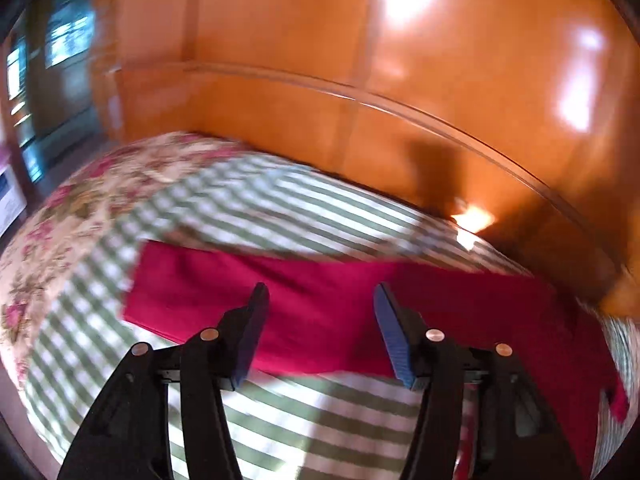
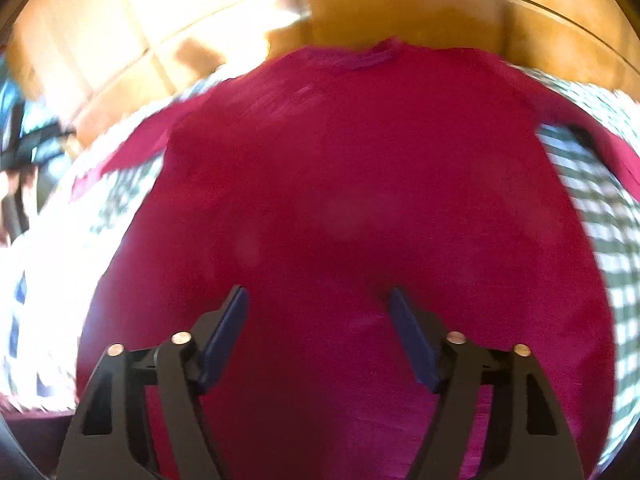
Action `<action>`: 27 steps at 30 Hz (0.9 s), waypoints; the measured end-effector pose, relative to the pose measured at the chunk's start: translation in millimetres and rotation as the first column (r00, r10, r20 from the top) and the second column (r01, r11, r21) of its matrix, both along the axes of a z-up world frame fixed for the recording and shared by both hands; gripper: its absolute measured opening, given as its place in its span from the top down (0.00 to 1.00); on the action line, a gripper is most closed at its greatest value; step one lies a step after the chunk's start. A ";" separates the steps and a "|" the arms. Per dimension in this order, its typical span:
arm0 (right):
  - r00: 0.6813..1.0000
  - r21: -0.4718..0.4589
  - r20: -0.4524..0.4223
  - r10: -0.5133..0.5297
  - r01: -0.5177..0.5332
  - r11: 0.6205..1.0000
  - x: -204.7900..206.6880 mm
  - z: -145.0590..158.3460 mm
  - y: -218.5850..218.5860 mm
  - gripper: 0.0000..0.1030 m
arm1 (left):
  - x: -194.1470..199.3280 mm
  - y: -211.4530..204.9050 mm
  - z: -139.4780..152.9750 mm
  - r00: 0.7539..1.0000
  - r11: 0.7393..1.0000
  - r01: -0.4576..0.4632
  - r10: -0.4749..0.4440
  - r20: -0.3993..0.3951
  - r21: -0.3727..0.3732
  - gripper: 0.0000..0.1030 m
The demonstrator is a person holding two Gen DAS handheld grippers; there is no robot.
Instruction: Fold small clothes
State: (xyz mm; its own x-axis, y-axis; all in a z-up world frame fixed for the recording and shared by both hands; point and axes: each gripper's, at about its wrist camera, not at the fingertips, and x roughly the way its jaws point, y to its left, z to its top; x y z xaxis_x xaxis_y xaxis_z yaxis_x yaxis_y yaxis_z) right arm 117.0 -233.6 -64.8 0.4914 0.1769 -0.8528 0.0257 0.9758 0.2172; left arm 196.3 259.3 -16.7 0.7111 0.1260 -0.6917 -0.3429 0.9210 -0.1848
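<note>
The red shirt [image 2: 344, 200] lies flat on the checked bedcover [image 1: 280, 408], spread out for folding. The left gripper [image 1: 320, 296] and right gripper [image 2: 318, 296] hover above it, both spread, pinching nothing.

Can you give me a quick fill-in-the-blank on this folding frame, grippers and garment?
1. The shirt is ____ in colour.
2. It lies on a green-and-white ____ sheet.
3. The left gripper has its jaws ____.
4. The right gripper holds ____.

Missing words: red; checked; open; nothing
</note>
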 end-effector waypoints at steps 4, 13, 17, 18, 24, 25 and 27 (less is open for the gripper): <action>0.971 -0.027 0.042 -0.235 0.236 0.971 -15.7 16.2 -86.6 0.33 | -0.9 -94.8 -19.4 0.977 0.976 0.212 -0.213 -0.007 -0.045 0.42; 0.638 0.187 -0.018 -0.770 0.758 0.624 -69.1 4.8 -325.7 0.39 | -4.0 -225.5 -74.1 0.869 0.880 0.467 -0.474 -0.140 -0.083 0.43; 0.546 0.274 -0.065 -0.835 0.815 0.511 -58.8 -14.1 -386.5 0.46 | -9.6 -246.6 -82.6 0.831 0.847 0.530 -0.530 -0.171 -0.049 0.43; 0.523 0.281 -0.065 -0.850 0.827 0.487 -53.5 -16.4 -399.2 0.46 | -10.1 -248.8 -83.2 0.826 0.843 0.537 -0.535 -0.177 -0.039 0.42; 0.488 0.221 -0.071 -0.870 0.858 0.463 -10.7 -25.8 -441.1 0.63 | -2.1 -241.3 -90.5 0.830 0.849 0.527 -0.525 -0.189 -0.043 0.40; 0.510 0.182 -0.076 -0.857 0.852 0.491 -1.2 -25.7 -444.9 0.79 | -6.2 -243.1 -90.0 0.831 0.849 0.526 -0.523 -0.190 -0.038 0.40; 0.562 0.081 -0.039 -0.826 0.826 0.558 17.0 -13.4 -450.0 0.93 | -11.0 -246.1 -90.1 0.833 0.851 0.524 -0.519 -0.193 -0.030 0.39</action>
